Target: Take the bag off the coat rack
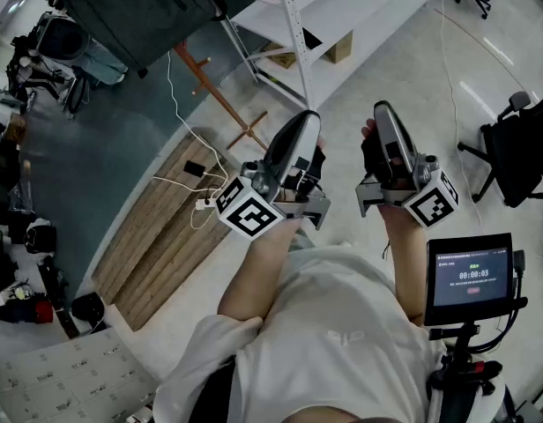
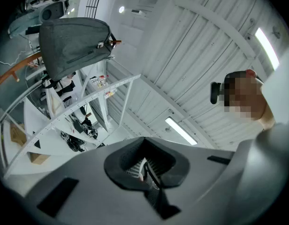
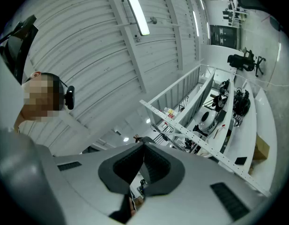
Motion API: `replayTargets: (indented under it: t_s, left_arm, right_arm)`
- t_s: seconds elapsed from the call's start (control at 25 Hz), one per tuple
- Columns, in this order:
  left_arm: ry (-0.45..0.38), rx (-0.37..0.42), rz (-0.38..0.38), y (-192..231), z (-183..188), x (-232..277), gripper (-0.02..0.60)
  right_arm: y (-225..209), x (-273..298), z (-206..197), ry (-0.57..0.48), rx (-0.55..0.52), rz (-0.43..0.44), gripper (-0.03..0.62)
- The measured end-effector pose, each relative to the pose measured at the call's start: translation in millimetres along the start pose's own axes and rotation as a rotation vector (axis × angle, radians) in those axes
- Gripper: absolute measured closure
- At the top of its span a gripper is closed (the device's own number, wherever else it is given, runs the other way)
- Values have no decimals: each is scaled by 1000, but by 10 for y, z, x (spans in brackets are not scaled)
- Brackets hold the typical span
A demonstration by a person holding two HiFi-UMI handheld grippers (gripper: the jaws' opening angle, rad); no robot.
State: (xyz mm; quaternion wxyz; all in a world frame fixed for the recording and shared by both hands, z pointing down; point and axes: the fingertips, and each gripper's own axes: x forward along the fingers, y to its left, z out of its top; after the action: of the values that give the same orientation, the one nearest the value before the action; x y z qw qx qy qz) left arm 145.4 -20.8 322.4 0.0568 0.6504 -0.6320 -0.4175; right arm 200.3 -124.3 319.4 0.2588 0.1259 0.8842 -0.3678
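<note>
A dark grey bag [image 1: 135, 11] hangs at the top of a wooden coat rack [image 1: 220, 100], far off at the upper left of the head view. In the left gripper view the bag [image 2: 74, 46] shows at the upper left, with a curved wooden arm of the rack [image 2: 13, 74] beside it. Both grippers are held up in front of the person's chest, tilted upward and well short of the bag. The left gripper [image 1: 307, 117] is shut and empty, its jaws [image 2: 144, 168] pressed together. Beside it, the right gripper [image 1: 383, 108] is also shut, with nothing between its jaws [image 3: 142, 165].
White metal shelving [image 1: 324, 25] stands right of the rack, a cardboard box [image 1: 338, 49] under it. The rack's foot rests on a wooden floor panel [image 1: 166, 227] with white cables [image 1: 197, 170]. A black office chair [image 1: 518, 148] stands at right, a small screen [image 1: 470, 276] at lower right.
</note>
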Motion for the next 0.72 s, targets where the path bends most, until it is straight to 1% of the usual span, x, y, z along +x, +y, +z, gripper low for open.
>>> replayTargets:
  t_s: [0.08, 0.16, 0.2, 0.28, 0.4, 0.56, 0.72]
  left_arm:
    - [-8, -2, 10, -33, -13, -36, 577]
    - [-17, -2, 21, 77, 126, -97, 577]
    - [-24, -2, 28, 227, 291, -140, 577]
    - [-40, -5, 44, 653, 729, -235, 575]
    - [-58, 0, 66, 1173, 1276, -372, 575]
    - [-76, 29, 97, 1595, 1899, -582, 575]
    - [-89, 81, 134, 1986, 2515, -794, 575]
  right_arm:
    - [29, -33, -1, 6, 8, -1, 585]
    - [39, 109, -118, 16, 12, 6, 585]
    - [8, 285, -252, 24, 13, 6, 585]
    - [-125, 775, -621, 46, 21, 1, 585]
    - [-240, 1441, -1121, 82, 38, 26, 585]
    - [-220, 2121, -1682, 136, 57, 53, 585]
    - [-194, 2764, -2194, 179, 58, 82, 585]
